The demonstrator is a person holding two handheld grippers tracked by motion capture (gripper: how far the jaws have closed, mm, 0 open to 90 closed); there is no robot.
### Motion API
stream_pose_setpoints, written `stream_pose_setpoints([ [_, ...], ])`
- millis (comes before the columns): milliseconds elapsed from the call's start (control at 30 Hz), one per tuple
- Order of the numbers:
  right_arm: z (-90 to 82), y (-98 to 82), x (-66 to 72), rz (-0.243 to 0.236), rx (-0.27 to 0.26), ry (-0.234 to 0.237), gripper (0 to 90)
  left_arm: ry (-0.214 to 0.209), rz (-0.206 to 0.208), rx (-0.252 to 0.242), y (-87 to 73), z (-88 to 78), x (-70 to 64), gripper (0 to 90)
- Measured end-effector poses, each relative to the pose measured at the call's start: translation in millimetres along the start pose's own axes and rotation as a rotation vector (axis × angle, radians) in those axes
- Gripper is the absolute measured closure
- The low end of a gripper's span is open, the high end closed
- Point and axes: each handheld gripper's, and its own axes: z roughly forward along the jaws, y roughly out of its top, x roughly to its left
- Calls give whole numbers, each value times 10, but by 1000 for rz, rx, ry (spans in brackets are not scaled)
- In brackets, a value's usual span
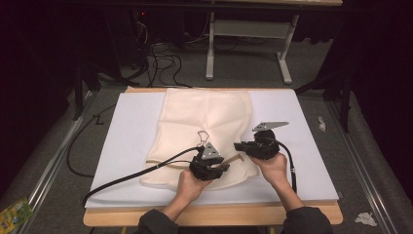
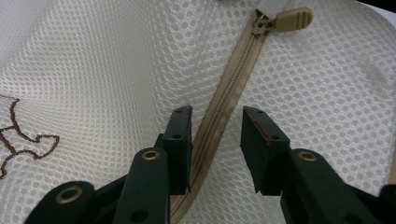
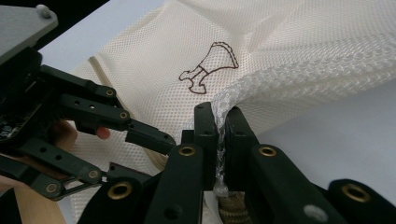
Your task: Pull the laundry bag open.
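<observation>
A cream mesh bag (image 1: 204, 117) lies flat on a white sheet (image 1: 131, 146). Its tan zipper (image 2: 233, 79) runs up to a tan pull tab (image 2: 292, 18). My left gripper (image 2: 217, 119) is open and straddles the zipper, its pads clear of the tape. In the high view the left gripper (image 1: 225, 165) sits at the bag's near edge and points right. My right gripper (image 3: 219, 116) is shut on a bunched fold of the mesh bag (image 3: 280, 79) and lifts it slightly. Seen from above, the right gripper (image 1: 237, 146) faces the left one. A brown stitched emblem (image 3: 208, 67) marks the bag.
The sheet covers a wooden table with its front edge (image 1: 219, 214) near the person. Black cables (image 1: 160, 63) and a white desk frame (image 1: 210, 48) stand on the floor behind. A green packet (image 1: 14, 212) and crumpled paper (image 1: 365, 218) lie on the floor.
</observation>
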Motion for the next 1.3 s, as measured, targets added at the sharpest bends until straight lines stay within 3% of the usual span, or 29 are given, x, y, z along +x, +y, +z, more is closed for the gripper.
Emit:
stream_pose_setpoints([
  [100, 16, -1, 3, -2, 0, 0, 874, -4, -14, -2, 5, 20, 16, 640],
  [300, 49, 1, 10, 4, -5, -1, 875, -47, -21, -62, 42, -37, -39, 625],
  [433, 69, 16, 52, -3, -2, -5, 875, -52, -22, -75, 48, -25, -40, 657],
  [533, 74, 22, 64, -6, 2, -3, 875, -40, 0, -45, 58, 36, -56, 661],
  [833, 81, 26, 84, -5, 9, -5, 876, -48, -11, -48, 65, 62, -84, 629],
  [1000, 91, 19, 89, -8, 3, -4, 876, -50, -24, -94, 86, 50, -99, 630],
  [1133, 95, 18, 92, -11, 0, -6, 876, -53, -24, -115, 99, 75, -92, 669],
  [1300, 97, -1, 73, -5, -5, -2, 875, -69, -56, -119, 108, 122, -75, 728],
])
